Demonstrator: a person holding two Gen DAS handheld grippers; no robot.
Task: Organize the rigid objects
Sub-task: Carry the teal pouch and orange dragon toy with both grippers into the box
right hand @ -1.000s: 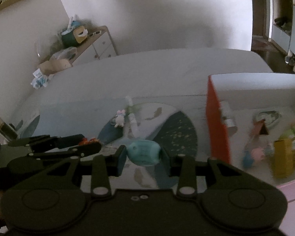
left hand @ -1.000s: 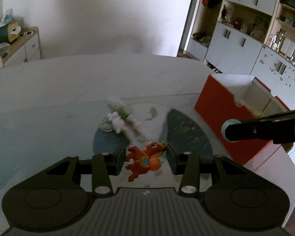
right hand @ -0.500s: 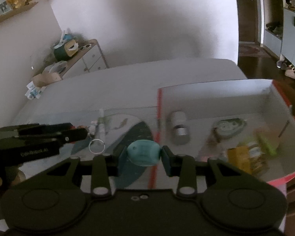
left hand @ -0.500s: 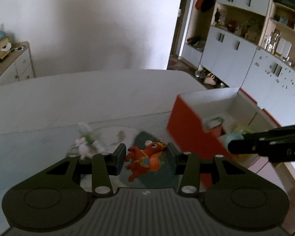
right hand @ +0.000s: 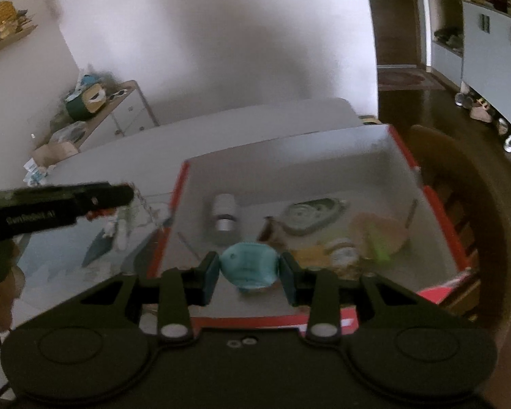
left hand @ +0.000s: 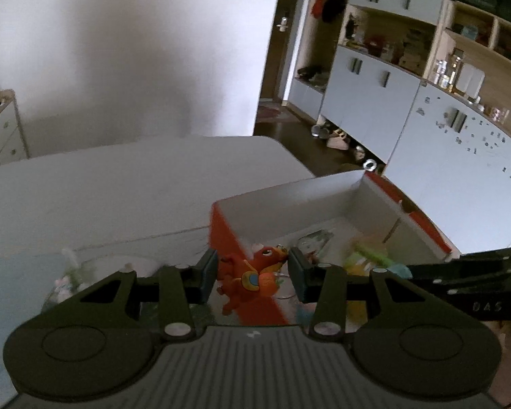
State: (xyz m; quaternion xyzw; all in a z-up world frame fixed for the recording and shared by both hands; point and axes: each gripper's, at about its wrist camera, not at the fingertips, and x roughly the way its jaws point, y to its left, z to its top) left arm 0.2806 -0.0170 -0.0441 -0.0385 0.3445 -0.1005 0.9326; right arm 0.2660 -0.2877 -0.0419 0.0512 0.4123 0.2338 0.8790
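Apparently orange dragon toy (left hand: 255,277), teal case (right hand: 249,264) clamped.

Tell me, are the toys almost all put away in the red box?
Several things already lie inside the red box, like a silver cylinder. In hand now: the right tool holds a teal toy over the box, and the left tool holds an orange dragon at the box's edge. Left on the table: a small white plush keychain.
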